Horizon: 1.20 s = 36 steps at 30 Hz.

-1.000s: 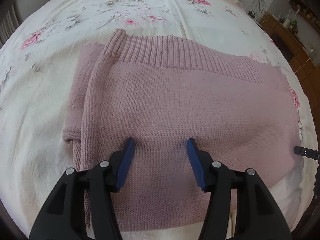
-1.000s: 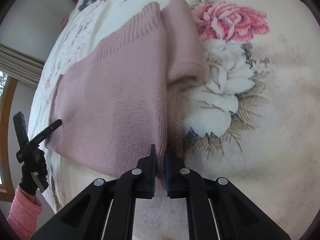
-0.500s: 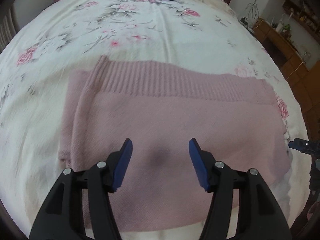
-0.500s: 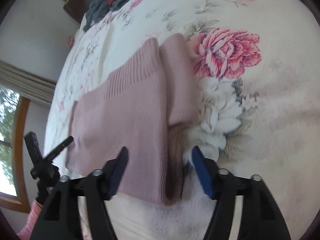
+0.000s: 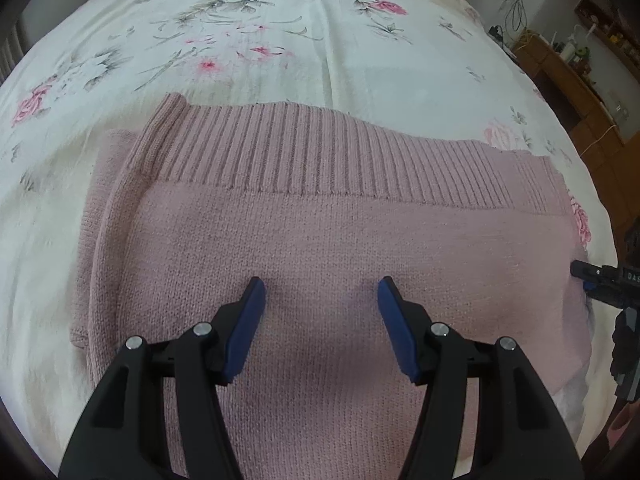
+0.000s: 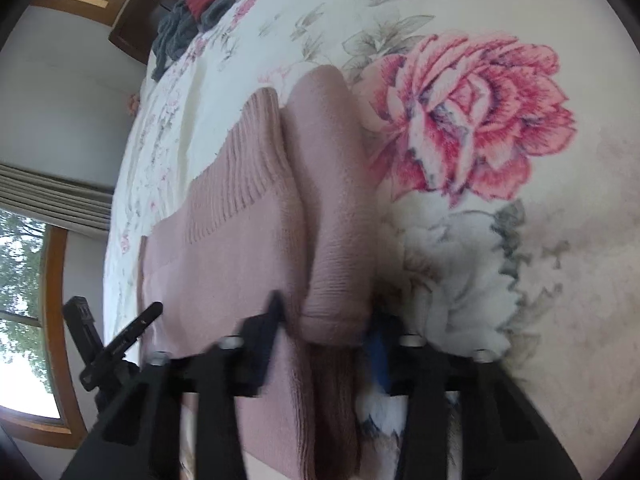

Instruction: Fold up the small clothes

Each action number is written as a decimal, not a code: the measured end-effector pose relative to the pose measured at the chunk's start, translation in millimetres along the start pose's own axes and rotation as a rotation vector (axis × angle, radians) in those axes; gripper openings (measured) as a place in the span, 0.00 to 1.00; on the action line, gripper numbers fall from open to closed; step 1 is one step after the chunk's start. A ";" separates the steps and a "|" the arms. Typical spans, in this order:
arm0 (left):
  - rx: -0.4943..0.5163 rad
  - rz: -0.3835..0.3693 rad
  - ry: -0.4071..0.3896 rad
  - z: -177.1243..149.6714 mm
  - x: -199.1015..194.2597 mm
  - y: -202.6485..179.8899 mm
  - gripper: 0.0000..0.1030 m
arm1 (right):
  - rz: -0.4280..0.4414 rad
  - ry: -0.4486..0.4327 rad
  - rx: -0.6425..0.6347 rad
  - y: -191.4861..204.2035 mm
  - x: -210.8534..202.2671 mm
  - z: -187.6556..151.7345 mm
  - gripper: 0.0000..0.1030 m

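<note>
Pink knit sweater (image 5: 320, 240) lies folded flat on the bed (image 5: 280, 60), which has a white floral cover; ribbed hem band runs across the far side in the left wrist view, w/ a folded sleeve layer sticking out at the left edge. Left tongs (image 5: 322, 296) spread wide, blue-padded fingers (image 5: 246, 328) just over the sweater's middle, nothing between them; can't tell if the tips touch the knit. Right tongs (image 6: 324, 320) also wide apart, at the sweater's side edge, straddling the rolled sleeve fold (image 6: 336, 240) that lies along the body panel; frame is blurred there, so contact w/ the fabric is unclear. Sleeve fold sits just beside a big pink rose print (image 6: 472, 120) on the cover. In the right wrist view the left tongs show as a black tip at lower left, near the sweater's opposite edge. Pile of dark grey and red clothes (image 6: 196, 12) lies at the far end of the bed, well apart from the sweater. Wood-framed window (image 6: 24, 300) at left in that view; wooden furniture (image 5: 576, 92) beside the bed in the left view.
</note>
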<state>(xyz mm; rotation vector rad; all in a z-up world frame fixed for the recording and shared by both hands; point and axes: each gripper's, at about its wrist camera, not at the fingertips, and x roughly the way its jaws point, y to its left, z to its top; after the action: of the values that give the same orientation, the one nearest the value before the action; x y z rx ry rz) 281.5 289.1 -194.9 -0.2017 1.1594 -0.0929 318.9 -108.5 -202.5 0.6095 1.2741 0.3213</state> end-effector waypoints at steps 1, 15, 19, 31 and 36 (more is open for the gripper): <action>0.001 -0.001 0.000 -0.2 0.2 0.2 0.57 | 0.000 -0.002 0.000 0.7 1.6 0.0 0.25; -0.012 -0.016 0.001 -1.0 3.0 2.0 0.58 | -0.029 -0.017 0.012 4.7 6.7 -6.0 0.22; -0.025 -0.026 0.008 -0.1 -6.9 2.7 0.55 | -0.033 -0.042 -0.018 24.0 -7.3 -5.3 0.19; -0.102 -0.108 -0.054 -2.6 -50.0 28.3 0.56 | -0.116 -0.024 -0.461 204.7 1.5 -21.7 0.18; -0.116 -0.126 -0.064 -2.9 -55.1 35.6 0.56 | -0.143 0.048 -0.532 236.2 42.8 -41.4 0.18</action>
<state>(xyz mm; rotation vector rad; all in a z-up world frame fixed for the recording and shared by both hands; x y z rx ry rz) 255.8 333.3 -153.8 -0.3784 1.0883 -0.1293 316.0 114.3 -104.0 0.0581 1.2043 0.5335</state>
